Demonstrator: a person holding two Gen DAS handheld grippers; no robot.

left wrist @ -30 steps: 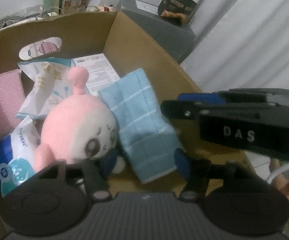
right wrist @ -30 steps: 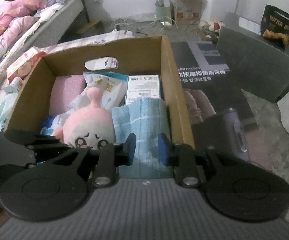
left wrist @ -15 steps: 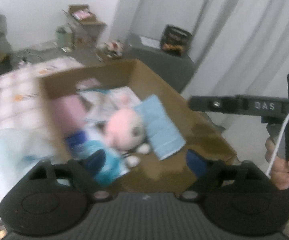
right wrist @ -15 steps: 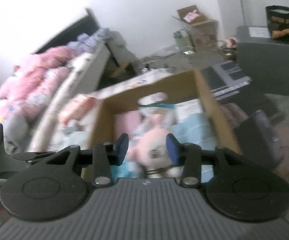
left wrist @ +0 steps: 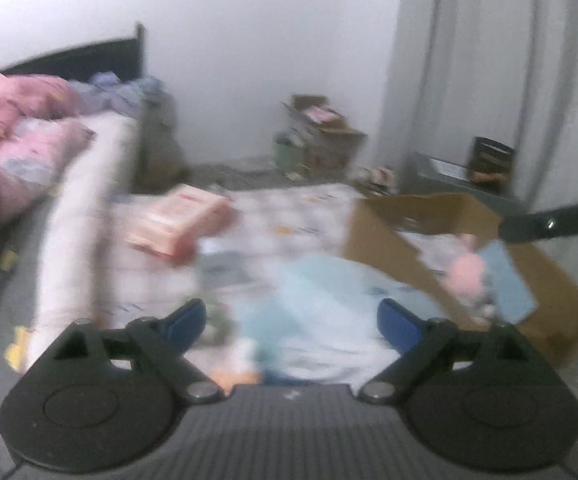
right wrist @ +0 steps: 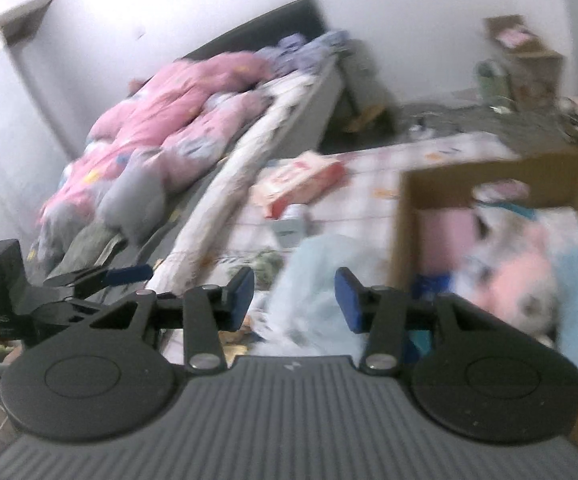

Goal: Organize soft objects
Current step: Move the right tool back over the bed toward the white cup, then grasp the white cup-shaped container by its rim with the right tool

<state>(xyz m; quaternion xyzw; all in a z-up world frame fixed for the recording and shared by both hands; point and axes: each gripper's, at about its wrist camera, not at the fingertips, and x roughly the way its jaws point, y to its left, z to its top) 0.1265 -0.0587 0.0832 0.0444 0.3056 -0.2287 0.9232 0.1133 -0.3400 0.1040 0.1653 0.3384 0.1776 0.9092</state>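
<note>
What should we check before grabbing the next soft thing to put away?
1. Left gripper open and empty: ok, its jaws have just been opening.
2. Right gripper open and empty: ok, also just opening.
3. Cardboard box has room left: cannot tell, too blurry.
4. Pink plush lies inside the box: ok.
5. Light blue soft item ahead, nothing on top: ok.
6. Pictures sharp enough to aim: not ok.

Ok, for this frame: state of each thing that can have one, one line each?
Left gripper: open, empty, jaws just opening.
Right gripper: open, empty, jaws just opening.
Cardboard box: open-topped, partly filled.
Pink plush: lying in the box.
Blue towel: in the box, beside the plush.
</note>
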